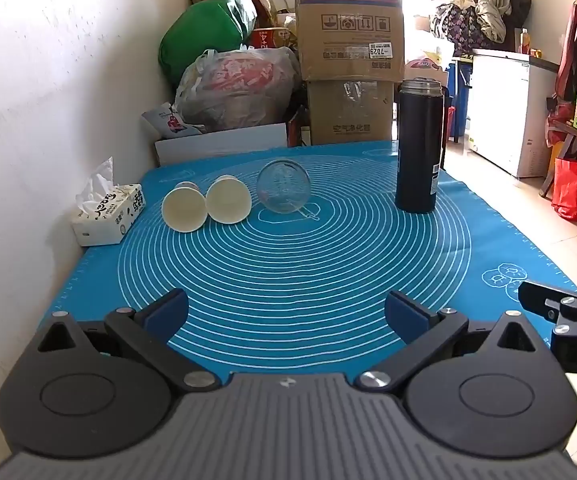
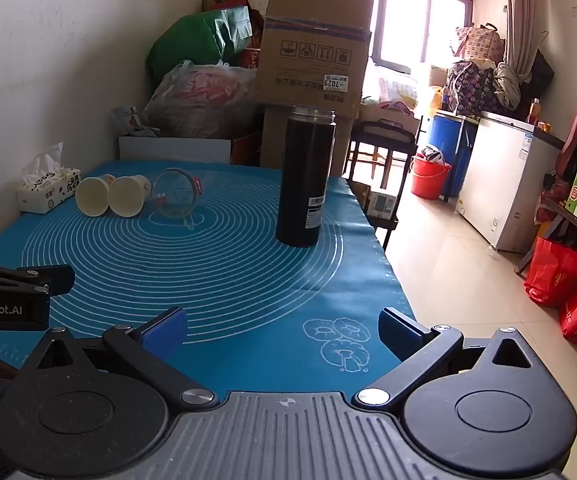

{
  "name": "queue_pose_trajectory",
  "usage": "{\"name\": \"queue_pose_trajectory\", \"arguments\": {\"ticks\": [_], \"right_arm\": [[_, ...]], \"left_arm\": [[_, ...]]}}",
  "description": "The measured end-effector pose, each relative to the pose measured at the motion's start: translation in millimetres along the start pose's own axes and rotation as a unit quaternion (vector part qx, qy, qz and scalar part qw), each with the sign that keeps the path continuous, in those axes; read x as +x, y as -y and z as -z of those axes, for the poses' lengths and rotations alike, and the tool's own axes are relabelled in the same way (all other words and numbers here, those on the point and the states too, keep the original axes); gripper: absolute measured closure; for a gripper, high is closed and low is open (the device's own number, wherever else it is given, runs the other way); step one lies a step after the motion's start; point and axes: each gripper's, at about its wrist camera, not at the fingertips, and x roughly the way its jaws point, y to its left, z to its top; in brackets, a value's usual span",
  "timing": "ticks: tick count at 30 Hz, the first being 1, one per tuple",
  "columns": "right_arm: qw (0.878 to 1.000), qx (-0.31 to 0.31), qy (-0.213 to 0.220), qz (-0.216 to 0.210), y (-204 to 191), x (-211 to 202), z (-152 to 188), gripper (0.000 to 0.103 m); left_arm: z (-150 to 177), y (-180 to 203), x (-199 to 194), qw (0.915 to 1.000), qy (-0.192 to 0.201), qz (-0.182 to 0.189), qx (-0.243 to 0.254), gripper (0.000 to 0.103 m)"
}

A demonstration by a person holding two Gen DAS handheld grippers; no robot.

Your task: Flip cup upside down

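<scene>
Two cream paper cups lie on their sides on the blue mat, mouths toward me. A clear glass cup lies on its side just right of them. They also show in the right wrist view: paper cups and glass cup. My left gripper is open and empty, well short of the cups. My right gripper is open and empty over the mat's near right part.
A tall black flask stands upright at the mat's far right, also in the right wrist view. A tissue box sits by the left wall. Cardboard boxes and bags stand behind the table. The table edge drops to the floor on the right.
</scene>
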Motion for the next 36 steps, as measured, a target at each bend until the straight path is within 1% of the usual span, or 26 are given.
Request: {"name": "queue_pose_trajectory", "arguments": {"ticks": [8, 9, 15, 17, 36], "right_arm": [[1.0, -0.001, 0.001, -0.003, -0.1, 1.3, -1.0, 0.0], [1.0, -0.002, 0.0, -0.002, -1.1, 0.2, -0.8, 0.0], [1.0, -0.001, 0.0, -0.001, 1.3, 5.3, -3.2, 0.0], [1.0, -0.002, 0.001, -0.002, 0.0, 0.9, -0.9, 0.0], [1.0, -0.006, 0.002, 0.001, -3.5, -0.6, -0.9, 0.0]], "left_arm": [[-0.3, 8.4, -2.4, 0.9998, 0.007, -0.017, 0.007, 0.0], [1.6, 3.2, -0.8, 1.0, 0.003, 0.002, -0.005, 0.0], [2.3, 3.6, -3.9, 1.0, 0.005, 0.001, -0.003, 0.0], [1.9, -1.8, -1.4, 1.0, 0.004, 0.004, -0.004, 0.0], [-0.3, -1.8, 0.9, 1.0, 0.0, 0.003, -0.003, 0.0]]}}
